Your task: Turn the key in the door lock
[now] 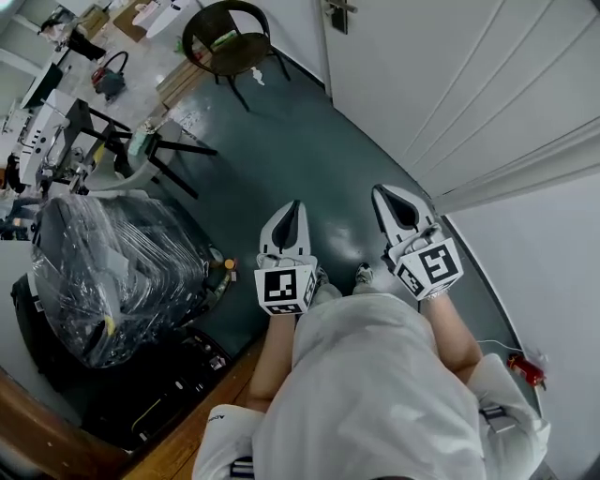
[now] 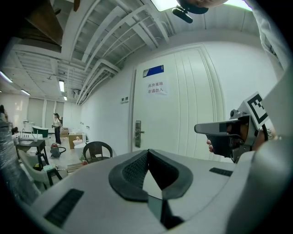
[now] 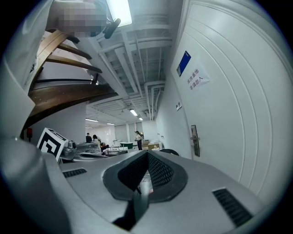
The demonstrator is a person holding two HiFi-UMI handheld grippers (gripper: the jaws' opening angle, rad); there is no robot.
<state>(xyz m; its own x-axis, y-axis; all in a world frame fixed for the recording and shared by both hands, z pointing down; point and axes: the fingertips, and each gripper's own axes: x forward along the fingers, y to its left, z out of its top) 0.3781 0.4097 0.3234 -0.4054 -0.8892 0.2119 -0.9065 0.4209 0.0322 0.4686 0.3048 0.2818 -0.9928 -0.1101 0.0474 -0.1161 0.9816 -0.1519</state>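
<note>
Beyond the dark floor (image 1: 281,150), the white door (image 1: 450,84) stands at one o'clock, its lock (image 1: 339,14) near twelve, well apart from the left tongs (image 1: 296,204) and right tongs (image 1: 380,191). Both are clenched, empty.

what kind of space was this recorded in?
Probably an open workshop or lab floor beside a storeroom: a white panelled door with a paper notice, bare white ceiling beams, and a bulky black load wrapped in clear plastic.
</note>
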